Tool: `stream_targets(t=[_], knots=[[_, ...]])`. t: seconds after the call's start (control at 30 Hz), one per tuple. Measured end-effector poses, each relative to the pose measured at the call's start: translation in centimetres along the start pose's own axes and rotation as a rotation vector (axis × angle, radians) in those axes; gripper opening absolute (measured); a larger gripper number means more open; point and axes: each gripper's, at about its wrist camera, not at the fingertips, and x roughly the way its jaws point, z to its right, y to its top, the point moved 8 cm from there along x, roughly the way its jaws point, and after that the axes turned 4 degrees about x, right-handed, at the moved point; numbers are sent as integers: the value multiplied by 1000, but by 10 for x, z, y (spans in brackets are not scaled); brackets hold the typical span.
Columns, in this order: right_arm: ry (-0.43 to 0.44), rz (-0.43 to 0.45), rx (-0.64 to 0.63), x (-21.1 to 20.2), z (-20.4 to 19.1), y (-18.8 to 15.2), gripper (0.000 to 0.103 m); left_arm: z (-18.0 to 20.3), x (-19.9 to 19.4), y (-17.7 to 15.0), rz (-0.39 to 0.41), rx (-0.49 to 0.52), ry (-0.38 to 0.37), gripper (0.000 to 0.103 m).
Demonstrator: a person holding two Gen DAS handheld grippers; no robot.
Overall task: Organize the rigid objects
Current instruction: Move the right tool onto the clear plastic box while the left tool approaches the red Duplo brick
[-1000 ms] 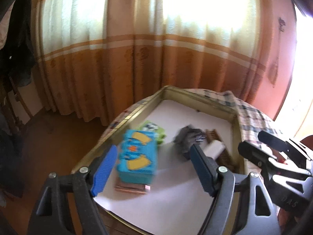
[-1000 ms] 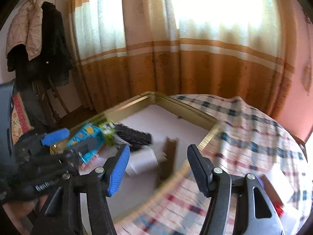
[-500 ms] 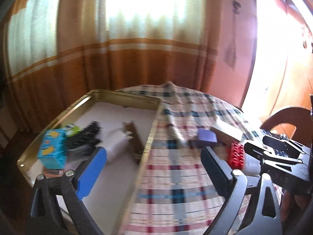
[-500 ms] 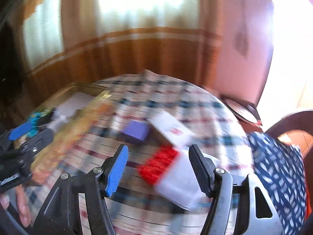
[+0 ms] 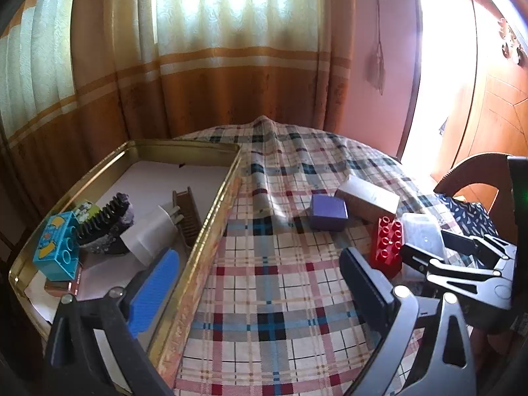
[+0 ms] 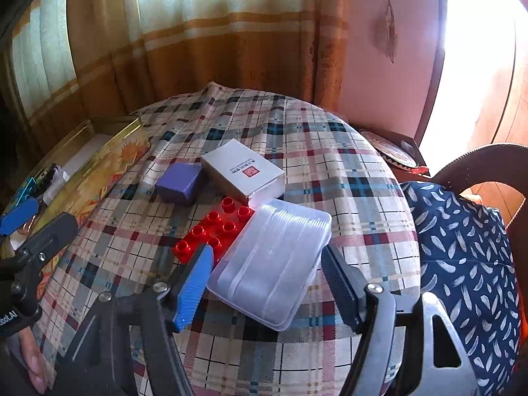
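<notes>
Sitting at far left on the plaid cloth (image 6: 330, 165): gold tray (image 5: 211, 217), already holding several items. Lying near right, long axis slanting from near left to far right: clear case (image 6: 274, 257), closest to the right gripper (image 6: 267, 280), jaws opening around it, not yet pressing. Touching its far-left edge: red brick (image 6: 211, 227). Hovering empty, spread wide, by the tray: left gripper (image 5: 260, 283).

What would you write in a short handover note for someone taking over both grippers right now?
Left gripper: open, empty, over the plaid cloth beside the gold tray.
Right gripper: jaws opening, clear plastic box between them, not gripped.
Done: blue brick, black comb, white plug lie in the tray.
Left: clear box, red brick, purple box, white carton on the cloth.
</notes>
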Motion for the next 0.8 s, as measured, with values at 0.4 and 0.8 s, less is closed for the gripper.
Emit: stream_targets(t=[0.4,0.8], knots=[[-59,-36,-50,9,8,-3,70,24,12,15,7,61,9,103],[-22,-1,-75,7,8,2,55,40,23,11,-31,84,-34,103]])
